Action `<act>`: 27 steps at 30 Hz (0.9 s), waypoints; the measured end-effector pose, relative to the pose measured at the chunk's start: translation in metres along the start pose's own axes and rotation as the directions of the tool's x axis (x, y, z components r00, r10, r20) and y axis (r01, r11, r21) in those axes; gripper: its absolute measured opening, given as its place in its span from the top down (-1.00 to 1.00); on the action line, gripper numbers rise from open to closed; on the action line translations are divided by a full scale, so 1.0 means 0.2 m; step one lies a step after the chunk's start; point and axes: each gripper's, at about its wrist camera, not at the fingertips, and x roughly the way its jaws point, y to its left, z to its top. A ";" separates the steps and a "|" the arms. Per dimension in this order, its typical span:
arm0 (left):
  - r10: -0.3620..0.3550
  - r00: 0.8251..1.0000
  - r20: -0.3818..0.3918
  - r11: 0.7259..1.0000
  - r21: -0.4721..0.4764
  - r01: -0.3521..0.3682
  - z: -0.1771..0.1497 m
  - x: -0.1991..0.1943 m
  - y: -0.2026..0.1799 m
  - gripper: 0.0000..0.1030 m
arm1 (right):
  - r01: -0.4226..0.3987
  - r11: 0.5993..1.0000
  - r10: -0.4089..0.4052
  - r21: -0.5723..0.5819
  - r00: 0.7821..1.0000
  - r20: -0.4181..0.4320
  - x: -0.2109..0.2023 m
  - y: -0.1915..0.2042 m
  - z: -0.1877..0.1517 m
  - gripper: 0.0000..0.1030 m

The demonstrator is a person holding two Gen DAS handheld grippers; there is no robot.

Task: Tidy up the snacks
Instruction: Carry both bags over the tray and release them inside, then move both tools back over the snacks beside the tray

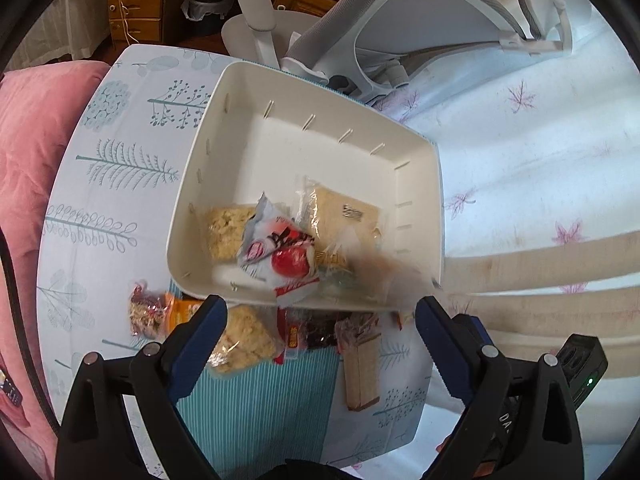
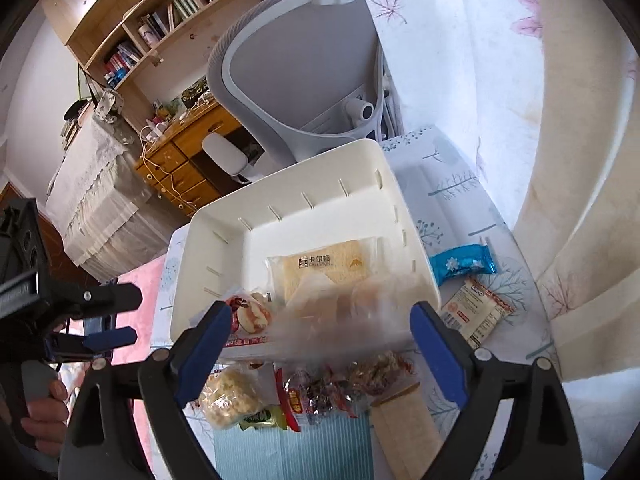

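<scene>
Both the left gripper [image 1: 320, 314] and the right gripper [image 2: 320, 326] gape wide and empty, just beyond them the white bin [image 2: 280, 224] holding a "CALLETON" packet [image 2: 324, 264].

Home, bedroom doubling as a study. Ahead of the right gripper [image 2: 318, 330] stood a grey mesh office chair [image 2: 296, 80] and, beyond it up-left, a wooden desk [image 2: 188, 148] with drawers, cluttered with small items and a white cable. Wooden bookshelves [image 2: 152, 28] full of books hung above the desk. A lace-covered unit [image 2: 92, 196] sat further left. To the right hung a floral curtain or sheet [image 2: 452, 60] with pink leaf print. Left of the left gripper [image 1: 320, 320] lay pink bedding [image 1: 36, 152]. A tree-print cloth [image 1: 120, 168] covered the surface under both grippers. A small bin [image 1: 206, 2] with a liner sat far ahead under the desk.
</scene>
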 end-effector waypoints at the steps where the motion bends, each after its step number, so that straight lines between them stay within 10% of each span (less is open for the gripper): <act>1: -0.001 1.000 -0.002 1.000 0.007 0.001 -0.02 -0.01 0.00 -0.83 | 0.001 1.000 -0.001 0.006 1.000 0.003 -0.01 0.00 0.00 -0.77; 27: 0.122 0.987 -0.100 0.956 0.281 -0.089 -0.37 0.04 0.10 -0.83 | 0.141 0.984 -0.145 0.109 0.989 0.033 -0.23 -0.06 -0.56 -0.77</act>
